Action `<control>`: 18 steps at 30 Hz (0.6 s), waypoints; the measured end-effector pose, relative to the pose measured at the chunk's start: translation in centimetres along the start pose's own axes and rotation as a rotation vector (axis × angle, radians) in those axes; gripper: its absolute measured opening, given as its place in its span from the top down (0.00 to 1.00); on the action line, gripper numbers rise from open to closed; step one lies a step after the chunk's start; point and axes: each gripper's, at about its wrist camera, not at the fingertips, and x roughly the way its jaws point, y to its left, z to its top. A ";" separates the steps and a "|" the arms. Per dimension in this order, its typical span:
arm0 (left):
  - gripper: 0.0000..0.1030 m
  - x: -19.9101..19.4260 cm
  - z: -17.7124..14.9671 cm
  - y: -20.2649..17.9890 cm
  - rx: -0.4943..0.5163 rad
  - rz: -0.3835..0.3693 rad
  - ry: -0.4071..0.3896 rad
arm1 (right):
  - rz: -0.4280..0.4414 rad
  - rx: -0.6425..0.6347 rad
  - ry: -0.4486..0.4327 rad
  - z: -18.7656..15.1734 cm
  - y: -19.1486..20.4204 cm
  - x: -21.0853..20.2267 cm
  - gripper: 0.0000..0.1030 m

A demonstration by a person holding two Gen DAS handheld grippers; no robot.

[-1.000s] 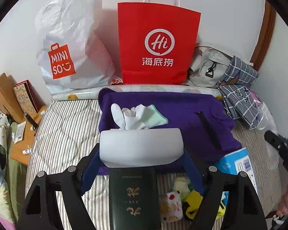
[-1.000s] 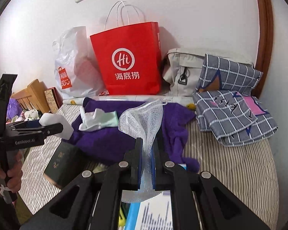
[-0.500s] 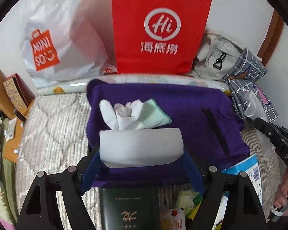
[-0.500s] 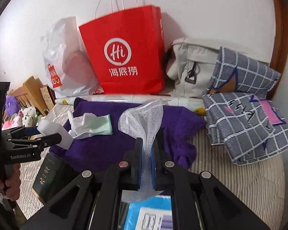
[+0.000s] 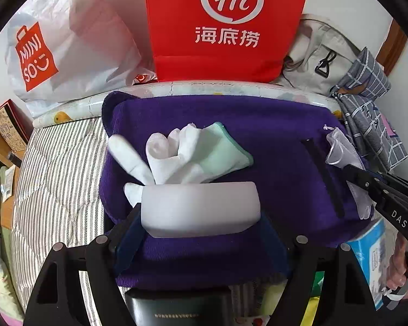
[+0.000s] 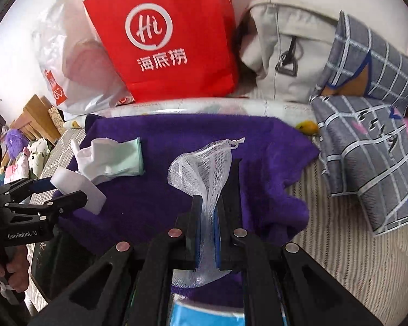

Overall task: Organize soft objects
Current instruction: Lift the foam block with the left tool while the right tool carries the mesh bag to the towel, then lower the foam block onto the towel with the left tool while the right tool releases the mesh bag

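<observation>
Left tool [image 5: 200,212]: jaws spread wide and clamped on the two ends of a white sponge [image 5: 200,207], which hangs over the near part of the towel [image 5: 272,141].
Ahead of left tool: a white glove [image 5: 176,154] with a mint cuff lies on the purple towel, its fingers just beyond the sponge and partly hidden by it.
Left of left tool: striped bed [image 5: 59,163]; a white shopping bag [image 5: 68,40] stands at the far edge.
Right tool [image 6: 207,233]: jaws nearly closed, pinching a white mesh pouch [image 6: 204,168] about mid-length; the drawstring end lolls forward over the towel and the tail hangs down behind the fingers.
Ahead of right tool: a red paper bag [image 6: 166,35] upright at the wall, a grey bag [image 6: 285,54] beside it.
Right of right tool: folded checked cloth [image 6: 367,146], well apart from the towel.
Step in hand: judging by the layout, the towel is the gathering spot and both items are being carried to it.
Doing it well: lower the sponge until it rests on the towel beside the glove before spreading the jaws, so it does not bounce. Lay the pouch flat, drawstring end down first, on bare towel to the right of the glove, then ease off.
Risk: mesh may snag on a finger pad; draw the tool straight back.
</observation>
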 end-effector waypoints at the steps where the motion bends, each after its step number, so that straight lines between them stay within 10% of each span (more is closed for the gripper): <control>1: 0.23 0.1 0.1 0.0 -0.001 0.001 0.000 | -0.001 0.000 0.006 0.1 0.0 0.2 0.92; 11: 0.22 1.5 0.5 -0.1 0.009 -0.022 0.030 | -0.015 -0.023 0.058 0.8 0.3 2.2 0.89; 18: 0.11 1.5 0.6 0.4 -0.023 -0.040 0.030 | -0.055 -0.043 0.011 1.1 0.7 1.8 0.43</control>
